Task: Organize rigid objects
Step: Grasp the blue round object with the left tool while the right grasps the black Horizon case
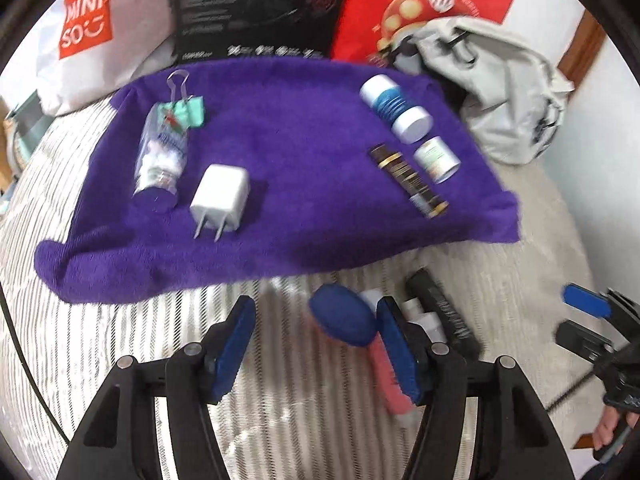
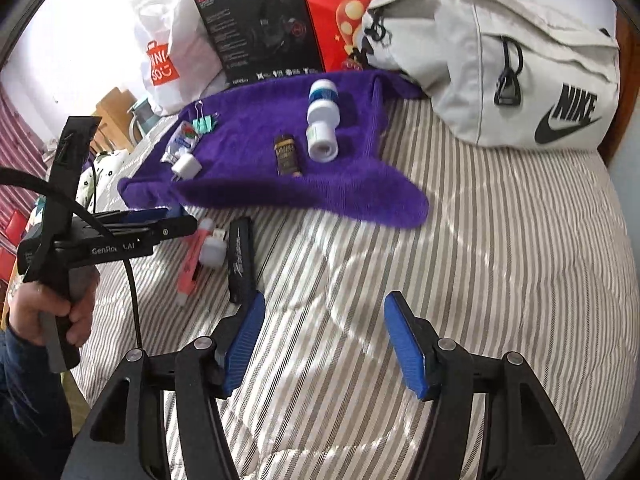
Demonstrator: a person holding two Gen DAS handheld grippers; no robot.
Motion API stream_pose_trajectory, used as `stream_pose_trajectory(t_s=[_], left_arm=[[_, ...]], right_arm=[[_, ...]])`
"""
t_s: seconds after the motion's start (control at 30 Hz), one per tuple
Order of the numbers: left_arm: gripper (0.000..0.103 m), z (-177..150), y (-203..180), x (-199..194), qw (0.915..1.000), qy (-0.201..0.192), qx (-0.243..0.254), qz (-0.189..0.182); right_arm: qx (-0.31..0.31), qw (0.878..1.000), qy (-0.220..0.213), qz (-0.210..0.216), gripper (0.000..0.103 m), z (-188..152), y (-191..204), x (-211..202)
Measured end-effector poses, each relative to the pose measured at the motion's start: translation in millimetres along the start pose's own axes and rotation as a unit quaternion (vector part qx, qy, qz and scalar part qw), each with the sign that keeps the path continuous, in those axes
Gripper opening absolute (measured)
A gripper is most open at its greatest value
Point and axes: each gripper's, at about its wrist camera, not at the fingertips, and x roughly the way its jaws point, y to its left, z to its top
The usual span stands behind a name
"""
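A purple towel (image 1: 280, 184) lies on a striped bed (image 2: 500, 260). On the towel, at about 10 o'clock in the left wrist view, sit a clear bottle (image 1: 160, 156) and a green clip (image 1: 190, 114). A white plug (image 1: 220, 200) lies just beside the bottle. At about 2 o'clock lie a blue and white bottle (image 1: 394, 106), a small white jar (image 1: 436, 158) and a dark tube (image 1: 408, 178).

The left hand-held gripper (image 1: 316, 344) is open wide and holds nothing. It hangs over a little heap on the bed, near the towel's edge. One blue pad hides part of the heap. A blue oval thing (image 1: 342, 314), a pink thing (image 1: 386, 380), a small white thing (image 2: 212, 250) and a black case (image 2: 240, 256) show there, but they are blurry and hard to name.

The right hand-held gripper (image 2: 324, 340) is also open wide and empty, over bare bed.

At 12 o'clock, a white bag (image 1: 100, 28), a black box (image 2: 260, 28) and a red box (image 1: 420, 4) are cut off at the top. A grey bag (image 2: 500, 60) lies at 1 o'clock.
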Motion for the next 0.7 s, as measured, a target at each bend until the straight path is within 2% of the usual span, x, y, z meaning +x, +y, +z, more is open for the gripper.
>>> stream_pose_trajectory(t_s=[0.13, 0.27, 0.37, 0.5, 0.7], left_arm=[[0.05, -6, 8, -3, 0.9999, -0.002, -0.007, -0.014], [0.043, -3, 3, -1, 0.9999, -0.002, 0.013, -0.007], [0.028, 0, -2, 2, 0.9998, -0.001, 0.018, -0.009], [0.027, 0, -6, 2, 0.9993, -0.005, 0.034, 0.015], [0.027, 3, -3, 7, 0.9992, -0.002, 0.027, 0.03]], right_arm=[[0.009, 1.0, 0.011, 0.007, 0.062, -6, -2, 10], [0.012, 1.0, 0.018, 0.012, 0.062, -7, -1, 18], [0.006, 1.0, 0.024, 0.014, 0.062, -7, 1, 21], [0.003, 1.0, 0.028, 0.011, 0.062, -7, 0, 23], [0.008, 0.999, 0.034, 0.012, 0.062, -6, -3, 27]])
